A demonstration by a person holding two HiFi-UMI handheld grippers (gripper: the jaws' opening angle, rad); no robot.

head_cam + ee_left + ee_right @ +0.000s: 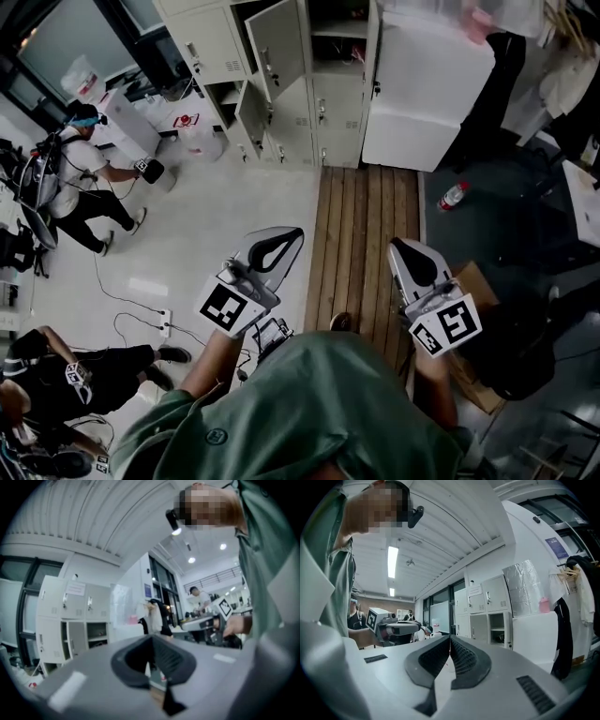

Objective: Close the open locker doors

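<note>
Holding both tools low before a green shirt (309, 412), the person stands well apart from the lockers (333, 112). The left tool (286, 239) has its jaws pressed together at the tips with nothing between them. The right tool (405, 255) is likewise pinched closed and empty.

At twelve o'clock in the head view the pale grey lockers stand in a row. One upper door (278, 49) is swung wide into the room, and a lower door (251, 117) at its seven o'clock is also ajar. Open compartments show dark beside them. A white cabinet (427, 89) stands just beside the lockers at their three o'clock.

Wooden planks (366, 234) run from the lockers toward the person, beside the pale floor (216, 206). A bottle (453, 196) lies on dark flooring at two o'clock. Two other people are at ten (80, 178) and eight o'clock (66, 375).
</note>
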